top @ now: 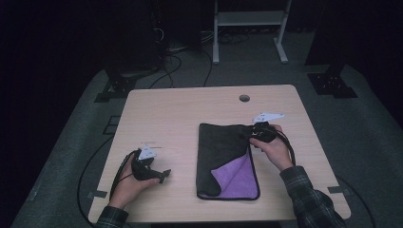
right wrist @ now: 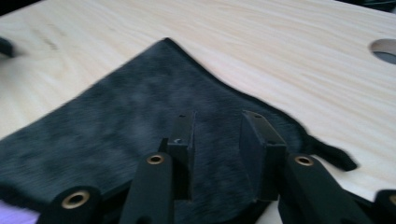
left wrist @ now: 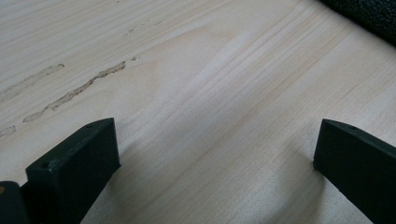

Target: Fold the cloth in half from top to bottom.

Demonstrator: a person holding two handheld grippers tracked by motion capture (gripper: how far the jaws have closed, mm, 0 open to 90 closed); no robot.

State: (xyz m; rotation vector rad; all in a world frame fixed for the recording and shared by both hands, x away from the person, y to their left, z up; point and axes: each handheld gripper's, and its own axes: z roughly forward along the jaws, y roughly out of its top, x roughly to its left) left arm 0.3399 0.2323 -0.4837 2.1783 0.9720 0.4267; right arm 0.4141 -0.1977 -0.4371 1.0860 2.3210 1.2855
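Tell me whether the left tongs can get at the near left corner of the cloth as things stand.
Probably yes. The left tongs sit open on bare table beside the cloth, with nothing between them and that corner; the right tongs are at the far edge.

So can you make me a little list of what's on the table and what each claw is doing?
table: light wood table with a round hole near the far edge
cloth: dark cloth, folded over, purple underside showing at the near corner
left claw: open, low over bare wood, apart from the cloth
right claw: over the cloth's far right part, jaws slightly apart, grip unclear
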